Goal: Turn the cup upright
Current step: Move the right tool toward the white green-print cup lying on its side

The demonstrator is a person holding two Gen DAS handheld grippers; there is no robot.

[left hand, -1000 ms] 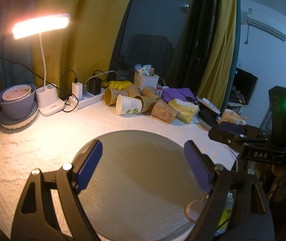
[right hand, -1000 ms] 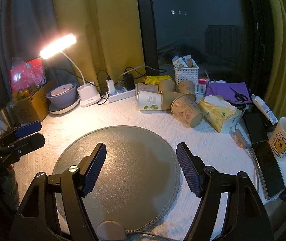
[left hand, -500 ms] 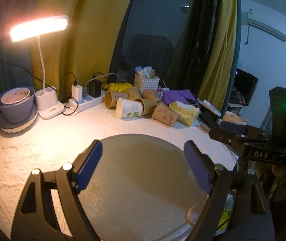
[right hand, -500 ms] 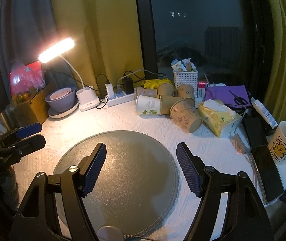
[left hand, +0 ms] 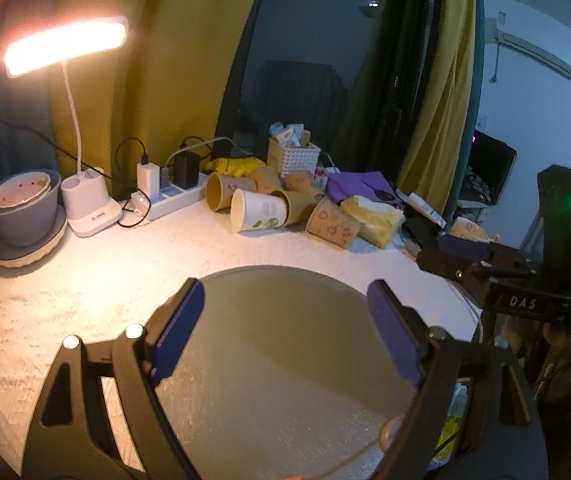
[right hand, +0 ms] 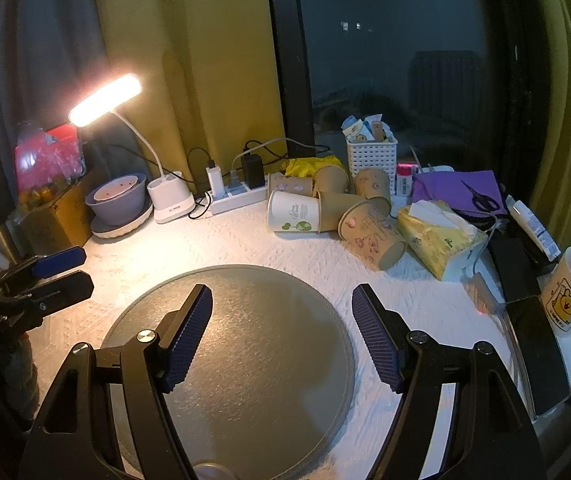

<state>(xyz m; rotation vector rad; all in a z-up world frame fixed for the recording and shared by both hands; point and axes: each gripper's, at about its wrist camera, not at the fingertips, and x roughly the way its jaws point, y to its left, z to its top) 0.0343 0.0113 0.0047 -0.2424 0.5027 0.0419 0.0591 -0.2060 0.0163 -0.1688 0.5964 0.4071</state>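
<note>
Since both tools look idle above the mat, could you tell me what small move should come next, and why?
Probably advance the right tool, jaws open and empty, toward the white paper cup. It lies on its side at the front of the cup pile, apart from the round mat, which bears no cup. The left tool is open too.

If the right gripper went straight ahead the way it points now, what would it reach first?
Probably the round grey mat: the open right gripper hangs over it, angled downward. On a shallower path it would cross bare white tablecloth toward the white paper cup lying on its side. Depth is unclear.
</note>
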